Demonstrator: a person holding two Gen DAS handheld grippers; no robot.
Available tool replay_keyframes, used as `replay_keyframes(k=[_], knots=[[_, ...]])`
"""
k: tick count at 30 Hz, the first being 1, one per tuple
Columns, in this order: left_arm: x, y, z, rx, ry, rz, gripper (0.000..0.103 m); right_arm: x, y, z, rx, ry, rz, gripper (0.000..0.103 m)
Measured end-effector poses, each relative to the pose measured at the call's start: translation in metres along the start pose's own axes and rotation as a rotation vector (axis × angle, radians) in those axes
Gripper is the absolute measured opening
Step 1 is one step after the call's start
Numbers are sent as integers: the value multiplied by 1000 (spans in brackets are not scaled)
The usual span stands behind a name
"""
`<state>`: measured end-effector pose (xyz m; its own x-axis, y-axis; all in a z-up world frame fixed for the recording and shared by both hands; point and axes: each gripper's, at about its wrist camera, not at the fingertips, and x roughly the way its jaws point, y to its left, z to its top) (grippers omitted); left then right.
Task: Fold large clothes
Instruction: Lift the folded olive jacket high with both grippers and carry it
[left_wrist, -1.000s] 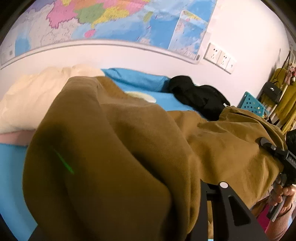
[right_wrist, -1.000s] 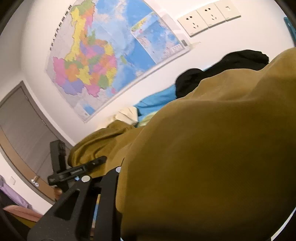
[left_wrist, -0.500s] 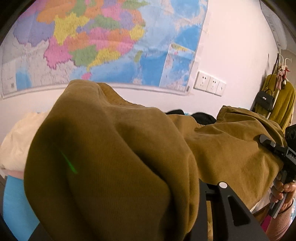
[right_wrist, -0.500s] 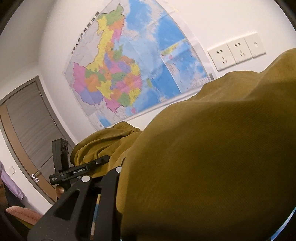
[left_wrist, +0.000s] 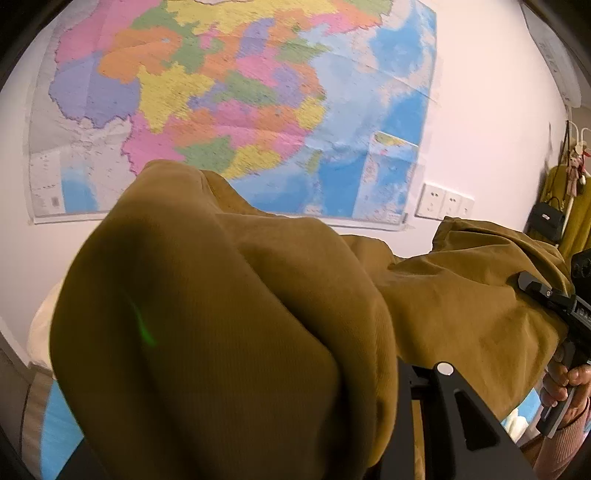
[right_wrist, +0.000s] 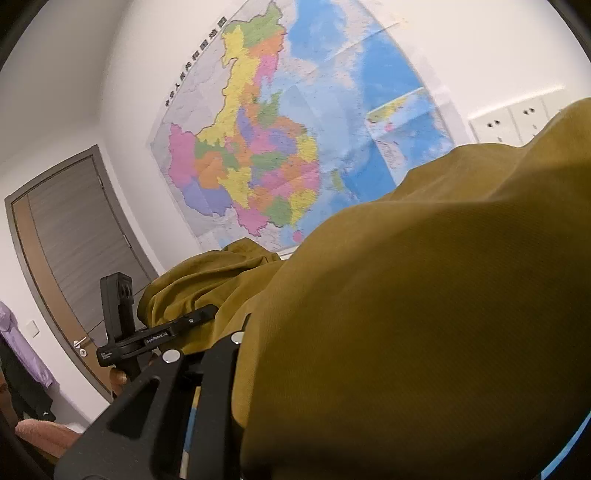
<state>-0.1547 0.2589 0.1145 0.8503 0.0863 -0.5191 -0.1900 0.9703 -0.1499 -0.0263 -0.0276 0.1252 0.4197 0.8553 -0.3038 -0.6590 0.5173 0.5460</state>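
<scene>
A large mustard-brown corduroy garment (left_wrist: 229, 332) hangs lifted between both grippers and fills the lower half of each view. In the left wrist view it bunches over my left gripper (left_wrist: 391, 373), which is shut on it; only one black finger (left_wrist: 454, 402) shows. My right gripper (left_wrist: 532, 288) bites the garment's far right end, held by a hand (left_wrist: 565, 380). In the right wrist view the garment (right_wrist: 406, 314) covers my right gripper (right_wrist: 251, 332), shut on the cloth beside its visible finger (right_wrist: 166, 384). The left gripper (right_wrist: 207, 314) grips the other end.
A coloured wall map (left_wrist: 240, 92) and white sockets (left_wrist: 445, 202) are straight ahead. A rack with a yellow garment and black bag (left_wrist: 546, 221) stands at the right. Blue bedding (left_wrist: 59, 428) and a cream pillow (left_wrist: 40, 332) lie low left. A grey door (right_wrist: 74, 240) is at the left.
Both grippers have risen with the garment. The bed, the black clothes and the blue basket have dropped out of view, and the map now fills the upper part of both views.
</scene>
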Motion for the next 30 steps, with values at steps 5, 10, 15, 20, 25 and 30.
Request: replay_keyframes(k=[5, 10, 15, 20, 25, 30], knots=[[-8, 16, 13, -11, -34, 46, 34, 21, 11, 11, -29, -1, 34, 19], [-19, 33, 24, -17, -61, 96, 34, 45, 19, 19, -37, 12, 70, 19], [-24, 49, 33, -20, -73, 153, 34, 74, 27, 25, -46, 36, 97, 19], [-25, 67, 38, -34, -80, 195, 34, 101, 35, 30, -46, 52, 122, 19], [-27, 84, 41, -51, -81, 235, 34, 123, 40, 31, -40, 72, 145, 19], [-28, 104, 46, -61, -82, 272, 34, 143, 47, 33, -54, 83, 161, 19]])
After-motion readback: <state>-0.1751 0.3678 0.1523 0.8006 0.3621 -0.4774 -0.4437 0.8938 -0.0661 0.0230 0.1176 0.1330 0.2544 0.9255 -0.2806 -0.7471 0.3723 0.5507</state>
